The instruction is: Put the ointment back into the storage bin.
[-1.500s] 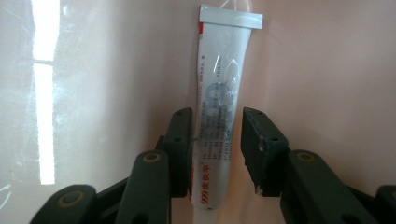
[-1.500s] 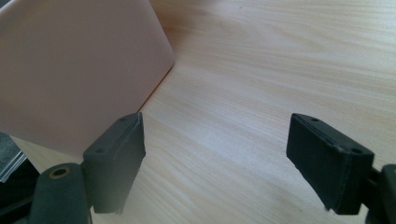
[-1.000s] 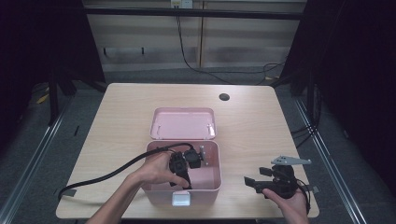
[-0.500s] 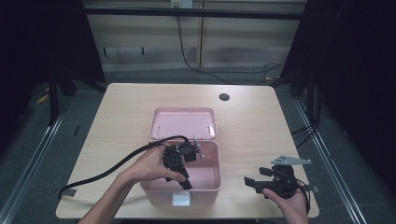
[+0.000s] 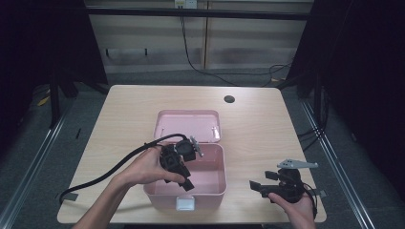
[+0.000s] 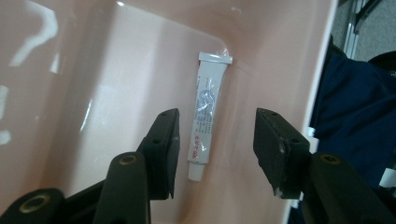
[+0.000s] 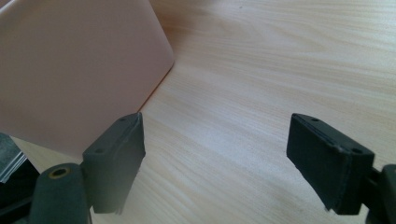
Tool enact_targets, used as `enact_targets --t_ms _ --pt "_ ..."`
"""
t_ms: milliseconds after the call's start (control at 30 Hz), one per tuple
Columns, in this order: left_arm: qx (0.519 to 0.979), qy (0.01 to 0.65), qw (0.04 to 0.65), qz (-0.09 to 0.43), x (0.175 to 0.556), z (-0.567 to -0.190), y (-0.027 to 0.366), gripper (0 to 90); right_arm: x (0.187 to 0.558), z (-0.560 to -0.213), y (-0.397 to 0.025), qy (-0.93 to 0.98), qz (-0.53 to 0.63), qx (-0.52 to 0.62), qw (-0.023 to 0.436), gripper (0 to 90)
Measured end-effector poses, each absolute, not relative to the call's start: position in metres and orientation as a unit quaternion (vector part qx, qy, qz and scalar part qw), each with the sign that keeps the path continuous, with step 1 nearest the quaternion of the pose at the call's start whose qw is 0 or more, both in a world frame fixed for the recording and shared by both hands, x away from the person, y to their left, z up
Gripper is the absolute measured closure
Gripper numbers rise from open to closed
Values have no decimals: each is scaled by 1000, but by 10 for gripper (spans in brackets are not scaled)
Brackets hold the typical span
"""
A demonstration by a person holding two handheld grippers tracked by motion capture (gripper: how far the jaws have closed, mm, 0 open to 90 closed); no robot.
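My left gripper (image 6: 212, 154) fingers apart inside pink box (image 6: 116, 70); white tube (image 6: 208, 114) between them, toward 12 o'clock, untouched. Right gripper (image 7: 233, 163) fingers apart over tabletop (image 7: 261, 70).

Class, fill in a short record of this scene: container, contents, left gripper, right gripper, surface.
Container: pink box, lid open
Contents: white tube lying on the box floor
Left gripper: inside the box, jaws open either side of the tube, not touching it
Right gripper: jaws open, holding nothing, beside the box
Surface: wooden table
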State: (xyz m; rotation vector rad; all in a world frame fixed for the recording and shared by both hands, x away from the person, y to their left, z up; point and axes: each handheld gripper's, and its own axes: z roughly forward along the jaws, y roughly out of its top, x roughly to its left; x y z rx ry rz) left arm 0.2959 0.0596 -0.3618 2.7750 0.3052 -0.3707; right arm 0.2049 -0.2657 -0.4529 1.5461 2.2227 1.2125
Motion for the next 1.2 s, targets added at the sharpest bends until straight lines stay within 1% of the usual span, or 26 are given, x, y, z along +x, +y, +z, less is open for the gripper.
enact_targets --t_ms 400,600,800,933,1200 --pt "972 114 177 -104 292 -344 74 474 205 -453 -266 746 407 519 87 191" --pt "969 120 188 -106 294 -337 84 447 205 -453 -266 746 407 520 86 191" --pt "968 129 187 -107 296 -338 98 411 205 -453 -266 747 407 519 86 191" --pt "966 130 198 -102 295 -333 109 412 205 -453 -266 746 407 520 86 191" --pt "960 154 218 -90 299 -331 135 415 205 -453 -265 746 406 522 85 191"
